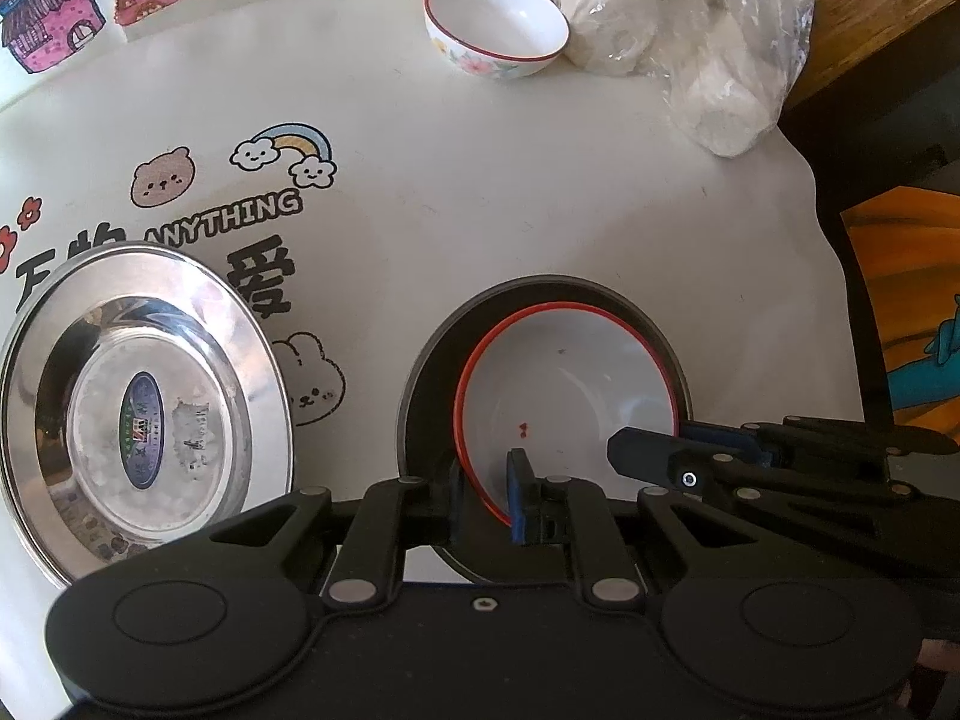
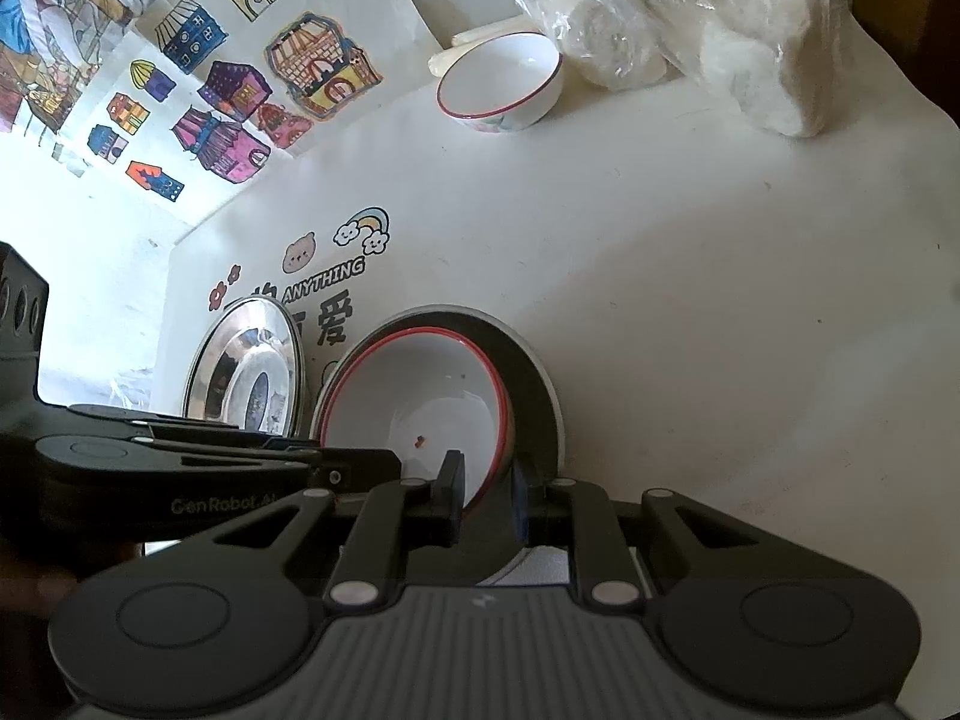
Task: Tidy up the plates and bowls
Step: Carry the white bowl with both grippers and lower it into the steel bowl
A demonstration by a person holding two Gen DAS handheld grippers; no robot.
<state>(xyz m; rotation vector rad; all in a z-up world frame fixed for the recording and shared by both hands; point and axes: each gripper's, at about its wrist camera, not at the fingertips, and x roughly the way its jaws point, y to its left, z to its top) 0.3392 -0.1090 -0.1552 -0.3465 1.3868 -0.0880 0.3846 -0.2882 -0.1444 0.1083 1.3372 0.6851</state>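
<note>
Left tool [image 1: 487,495]: your jaws are closed onto the near rim of the red-rimmed bowl [image 1: 570,396], one finger outside the wall, the blue-padded one inside.
Right tool [image 2: 487,495]: you pinch the same bowl [image 2: 420,402] at its rim, one finger inside, one outside; in your left view it [image 1: 660,450] reaches in from 3 o'clock.
Red-rimmed bowl: white inside with a small red mark on the bottom; it sits tilted in the dark plate [image 1: 432,360], toward that plate's 3 o'clock side.
Dark plate: flat on the tabletop [image 1: 540,192], right in front of both your tools.
Steel plate [image 1: 144,408]: at 9 o'clock from the dark plate, just beside it; an oval sticker sits in the centre, its writing too small to read.
Floral bowl [image 1: 495,24]: upright at 12 o'clock, well apart from the stack, white with a red rim line.
Plastic bag [image 1: 690,30]: just beside the floral bowl at its 3 o'clock, holding white lumps.
Writing: the tabletop cover reads "ANYTHING" [image 1: 225,219] beside bold Chinese characters; your left tool's body reads "GenRobot" [image 2: 216,504] in the right view.
</note>
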